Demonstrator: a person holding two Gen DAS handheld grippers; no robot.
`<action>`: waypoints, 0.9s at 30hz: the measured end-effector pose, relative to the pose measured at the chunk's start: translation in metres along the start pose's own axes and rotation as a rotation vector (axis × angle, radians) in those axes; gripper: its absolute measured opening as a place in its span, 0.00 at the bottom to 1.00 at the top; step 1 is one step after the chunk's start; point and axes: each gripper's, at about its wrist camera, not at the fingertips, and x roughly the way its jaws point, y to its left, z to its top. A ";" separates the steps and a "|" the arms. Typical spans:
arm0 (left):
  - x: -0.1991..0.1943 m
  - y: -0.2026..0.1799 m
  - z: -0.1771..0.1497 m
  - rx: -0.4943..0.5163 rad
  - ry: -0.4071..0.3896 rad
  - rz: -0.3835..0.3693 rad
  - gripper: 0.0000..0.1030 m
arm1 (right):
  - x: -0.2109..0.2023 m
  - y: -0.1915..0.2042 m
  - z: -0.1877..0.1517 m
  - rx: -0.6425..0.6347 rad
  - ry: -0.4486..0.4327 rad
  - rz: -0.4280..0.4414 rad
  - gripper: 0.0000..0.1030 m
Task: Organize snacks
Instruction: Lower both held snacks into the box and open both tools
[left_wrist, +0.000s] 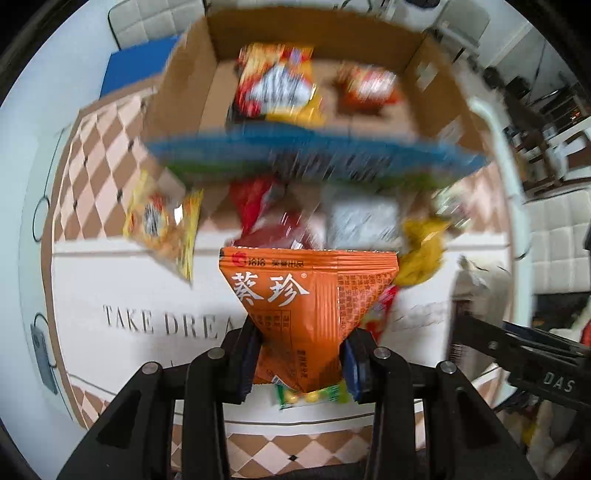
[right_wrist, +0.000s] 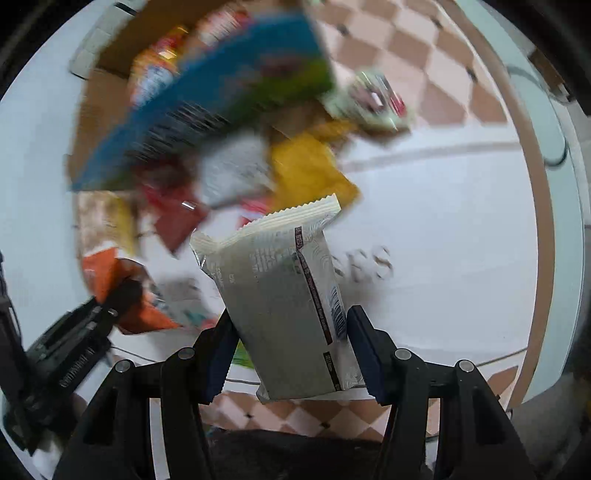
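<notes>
My left gripper (left_wrist: 301, 343) is shut on the lower part of an orange snack packet (left_wrist: 306, 295) with white characters, held up above the table. In the right wrist view, my right gripper (right_wrist: 290, 325) is shut on a silvery white packet (right_wrist: 280, 280), with both blue pads pressing its sides, also off the table. The orange packet (right_wrist: 110, 273) shows blurred at the left of that view. Beyond both lies a blurred pile of snacks: a yellow packet (left_wrist: 162, 221), a red one (left_wrist: 258, 206), a silver one (left_wrist: 362, 221).
An open cardboard box (left_wrist: 369, 33) at the back holds two colourful bags (left_wrist: 280, 85). A long blue and green pack (left_wrist: 314, 155) lies across its front. A small green packet (left_wrist: 314, 395) lies under the left gripper. The round table has a white and checkered cloth (left_wrist: 110, 295).
</notes>
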 end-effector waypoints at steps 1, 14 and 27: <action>-0.011 -0.004 0.008 0.006 -0.014 -0.012 0.34 | -0.010 0.009 0.007 -0.006 -0.017 0.019 0.60; -0.040 -0.020 0.158 0.012 -0.036 0.008 0.34 | -0.085 0.080 0.156 -0.016 -0.199 0.048 0.60; 0.076 0.001 0.214 -0.027 0.219 0.019 0.35 | 0.012 0.076 0.239 0.050 -0.082 -0.095 0.60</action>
